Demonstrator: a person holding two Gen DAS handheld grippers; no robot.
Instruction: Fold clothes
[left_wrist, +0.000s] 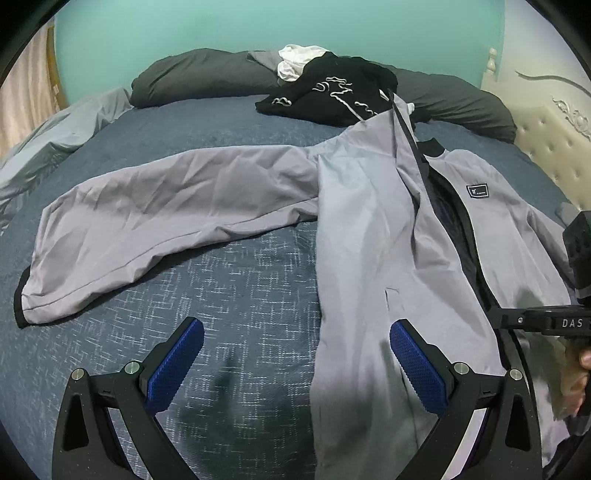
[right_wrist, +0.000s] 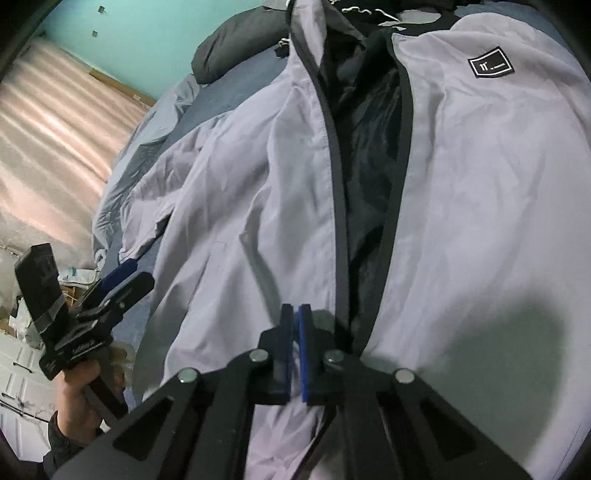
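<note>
A grey zip jacket (left_wrist: 369, 221) is lying open on the blue patterned bedspread (left_wrist: 240, 295), one sleeve (left_wrist: 147, 221) stretching out to the left. The left gripper (left_wrist: 295, 354) is hovering above the bedspread with its blue pads spread wide, empty, beside the jacket's front panel. The right gripper (right_wrist: 295, 314) is sitting over the jacket's lower front with its pads pressed together; whether fabric is pinched between them cannot be told. A black garment (left_wrist: 332, 96) is heaped near the dark pillows (left_wrist: 195, 77).
</note>
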